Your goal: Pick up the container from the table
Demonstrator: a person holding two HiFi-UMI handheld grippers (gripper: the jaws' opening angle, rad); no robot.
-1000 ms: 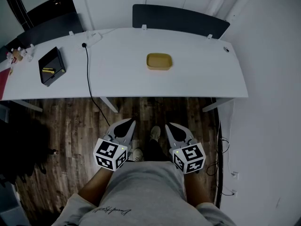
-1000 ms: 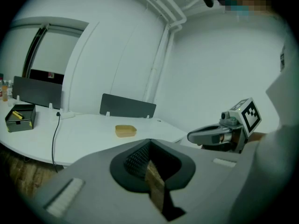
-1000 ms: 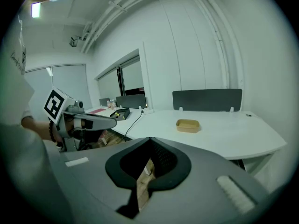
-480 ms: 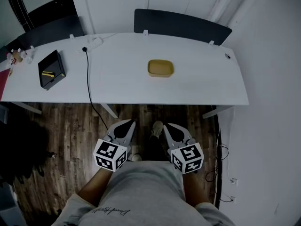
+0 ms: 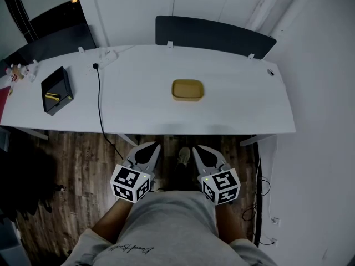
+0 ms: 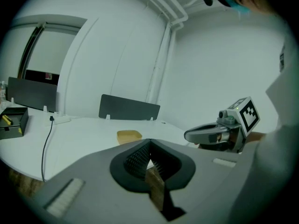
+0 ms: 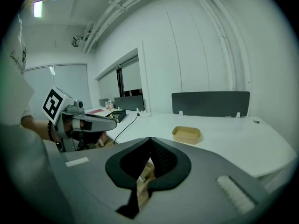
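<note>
Two grippers, one target: the left gripper (image 5: 155,146) and right gripper (image 5: 198,148) hang over the wooden floor short of the bench (image 5: 138,107), both sets of jaws pressed together and pinching nothing. The tan container (image 5: 187,90) sits alone on the white top, well ahead of both jaws and roughly on the line between them, a little nearer the right pair.

The likely trouble is that jaws arriving shut would shove the shallow, light-looking container across the smooth bench instead of gripping it. A pinch on one thin rim alone could tip it.

The count is one container, one bench and two grippers. There is also one black box (image 5: 56,90) far to the left of the left jaws and one black cable (image 5: 100,101) trailing off the bench edge between that box and the container. Small items at the far-left corner are too small to count.
</note>
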